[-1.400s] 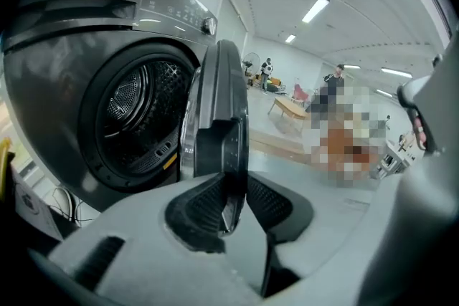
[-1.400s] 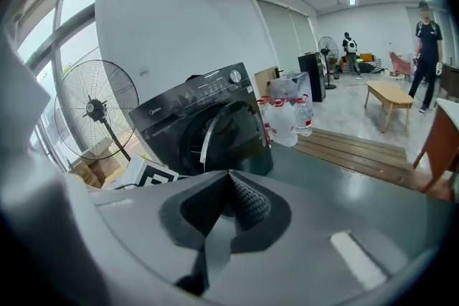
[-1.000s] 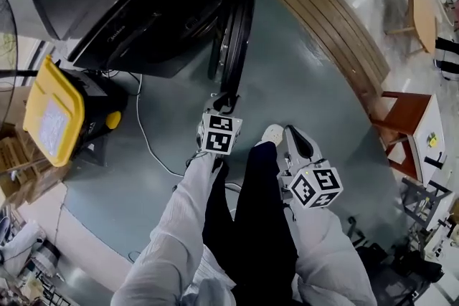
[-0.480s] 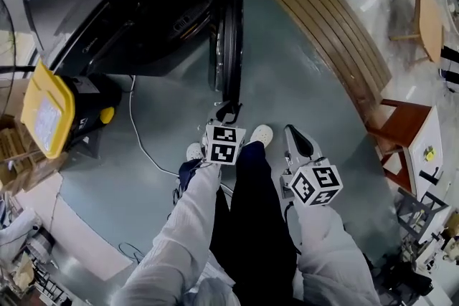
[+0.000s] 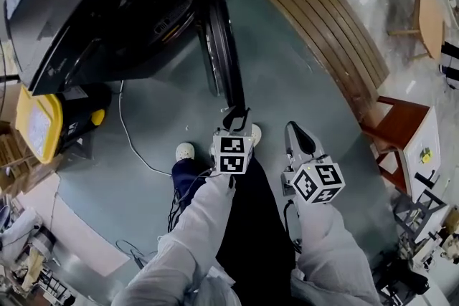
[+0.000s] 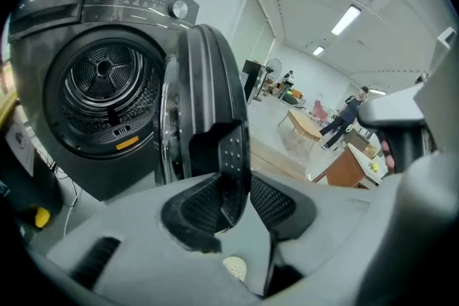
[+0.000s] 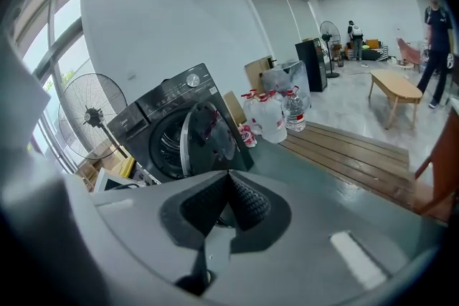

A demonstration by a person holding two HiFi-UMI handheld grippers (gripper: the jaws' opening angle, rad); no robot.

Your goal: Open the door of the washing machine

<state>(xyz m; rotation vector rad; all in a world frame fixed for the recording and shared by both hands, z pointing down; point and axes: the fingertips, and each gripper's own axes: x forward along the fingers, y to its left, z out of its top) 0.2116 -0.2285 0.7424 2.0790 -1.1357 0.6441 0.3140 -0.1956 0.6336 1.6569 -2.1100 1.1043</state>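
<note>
The washing machine (image 5: 107, 3) stands at the far left, its door (image 5: 221, 54) swung wide out toward the person. The left gripper (image 5: 237, 115) has the door's near edge between its jaws, which are easing apart (pads touching it on both sides). The right gripper (image 5: 292, 129), just to its right, is closed on nothing.

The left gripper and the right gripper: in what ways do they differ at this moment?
The left gripper has the edge of the door between its jaws, which are opening; the right gripper has nothing between its jaws. The left gripper's jaws stand apart; the right gripper's are together. The left gripper is at the door; the right gripper hangs beside it, clear of the door. Both carry a marker cube.
</note>
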